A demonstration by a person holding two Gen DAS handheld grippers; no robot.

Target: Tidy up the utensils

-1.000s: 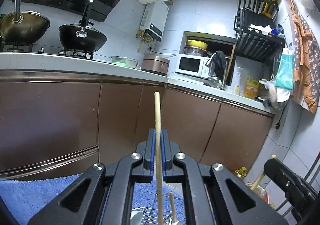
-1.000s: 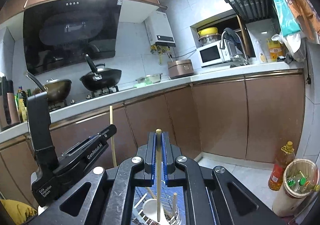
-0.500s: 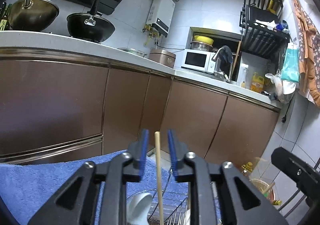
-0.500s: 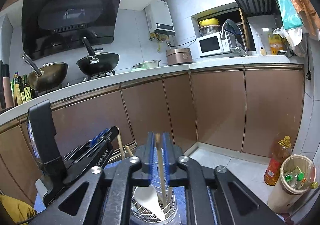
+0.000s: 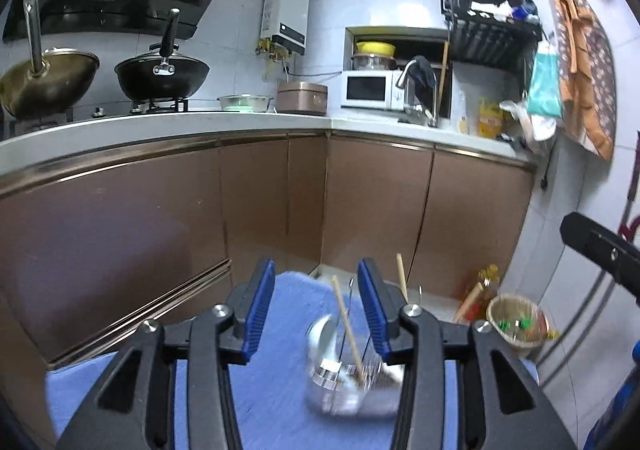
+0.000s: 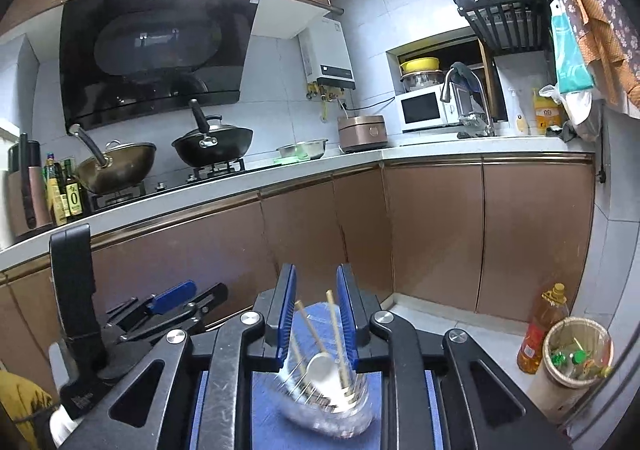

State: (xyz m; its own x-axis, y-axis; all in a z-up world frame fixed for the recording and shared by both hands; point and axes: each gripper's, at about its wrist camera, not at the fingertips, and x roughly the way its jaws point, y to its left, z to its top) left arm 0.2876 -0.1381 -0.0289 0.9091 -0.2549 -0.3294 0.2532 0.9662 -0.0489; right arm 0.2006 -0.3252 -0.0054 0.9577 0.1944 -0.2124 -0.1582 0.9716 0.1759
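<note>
Chopsticks (image 6: 335,326) and a spoon (image 6: 323,370) crowd the holder (image 6: 324,406) mouth below the right gripper's (image 6: 316,310) parted fingers.

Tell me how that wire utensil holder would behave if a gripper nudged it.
The holder looks like thin wire, so probably light and easy to slide on the blue towel. The chopsticks lean tall above its rim, so a high push may tip it. The white spoon might rattle or shift.

Dim kitchen, glare above range hood (image 6: 156,54), fisheye-curved edges, blurred utensil holder (image 5: 352,382)
</note>
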